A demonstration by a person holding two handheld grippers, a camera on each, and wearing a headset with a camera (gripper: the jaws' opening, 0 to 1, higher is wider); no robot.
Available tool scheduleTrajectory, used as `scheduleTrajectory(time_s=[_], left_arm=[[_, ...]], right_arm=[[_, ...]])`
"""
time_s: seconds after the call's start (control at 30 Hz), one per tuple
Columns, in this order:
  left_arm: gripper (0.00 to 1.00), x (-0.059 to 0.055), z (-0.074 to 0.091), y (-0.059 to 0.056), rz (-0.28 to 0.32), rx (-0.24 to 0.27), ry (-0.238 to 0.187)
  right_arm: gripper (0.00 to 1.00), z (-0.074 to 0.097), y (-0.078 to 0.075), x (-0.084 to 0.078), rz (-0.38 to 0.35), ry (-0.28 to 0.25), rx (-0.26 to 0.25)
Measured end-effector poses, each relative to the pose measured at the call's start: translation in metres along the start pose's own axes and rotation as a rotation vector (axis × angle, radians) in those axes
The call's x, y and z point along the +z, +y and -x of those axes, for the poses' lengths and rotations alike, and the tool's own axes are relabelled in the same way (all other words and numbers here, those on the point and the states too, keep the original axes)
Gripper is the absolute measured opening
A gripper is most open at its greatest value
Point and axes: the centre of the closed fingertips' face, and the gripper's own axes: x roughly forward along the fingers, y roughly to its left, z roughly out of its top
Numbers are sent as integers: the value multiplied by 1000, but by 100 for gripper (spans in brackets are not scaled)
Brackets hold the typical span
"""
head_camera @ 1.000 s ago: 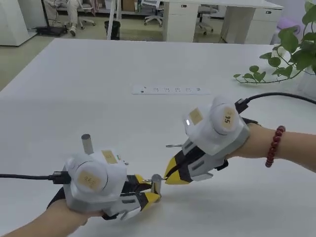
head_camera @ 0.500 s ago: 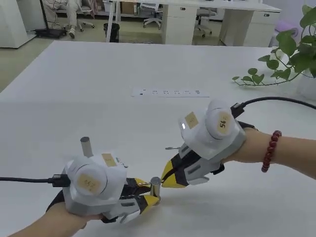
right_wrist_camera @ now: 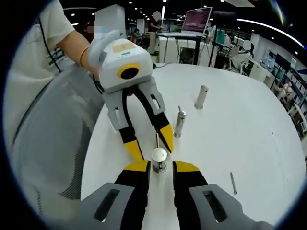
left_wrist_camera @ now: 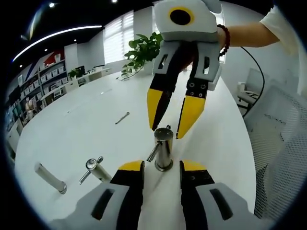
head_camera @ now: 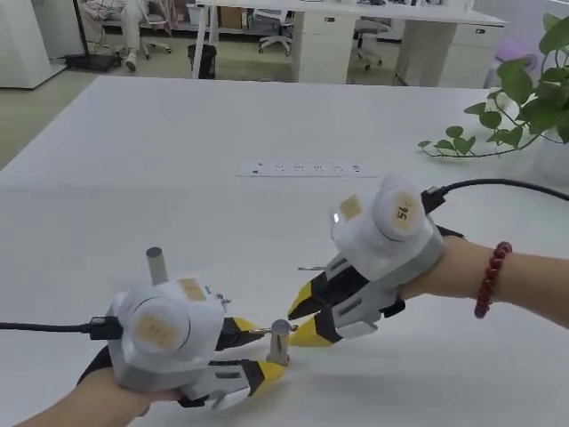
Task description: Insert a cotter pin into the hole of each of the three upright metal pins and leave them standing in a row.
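Fingers: left gripper (head_camera: 258, 347) spread apart, right gripper (head_camera: 300, 323) spread apart, nothing held | metal pin (head_camera: 279, 342): upright on counter (head_camera: 267, 133) between both sets of tips | cotter pin (left_wrist_camera: 152, 153): through its hole | second pin (head_camera: 156, 264): upright, far left

In the head view, the second metal pin (head_camera: 216, 299) is mostly hidden behind the left tool (head_camera: 260, 349), whose body is cut off by the bottom edge. The loose cotter pin (head_camera: 311, 265) is partly covered by the right tool (head_camera: 300, 322). The plant (head_camera: 524, 98) is cropped at the right edge.
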Motion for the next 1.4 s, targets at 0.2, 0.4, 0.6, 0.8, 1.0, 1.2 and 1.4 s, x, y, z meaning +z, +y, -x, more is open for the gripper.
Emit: scheduleTrajectory(time_s=[0.2,0.4,0.6,0.8,1.0,1.2,1.4], left_arm=[[33,-2,12,1,20,11,-11],[35,2,24,2,41,18,-41],[36,10,34,1,84,42,-75],[39,19,47,3,143,73,-126],[41,28,58,7,168,113,-152],[43,31,68,4,175,132,-168],[45,30,73,3,155,161,-161]], right_arm=[[24,-5,1,6,-27,-36,6],[23,-12,1,9,-23,-56,15],[21,-17,3,8,-17,-46,27],[16,-21,5,5,-15,-38,26],[16,-22,4,5,-13,-41,17],[14,-21,3,6,-21,-56,1],[13,-20,1,5,-24,-52,-17]])
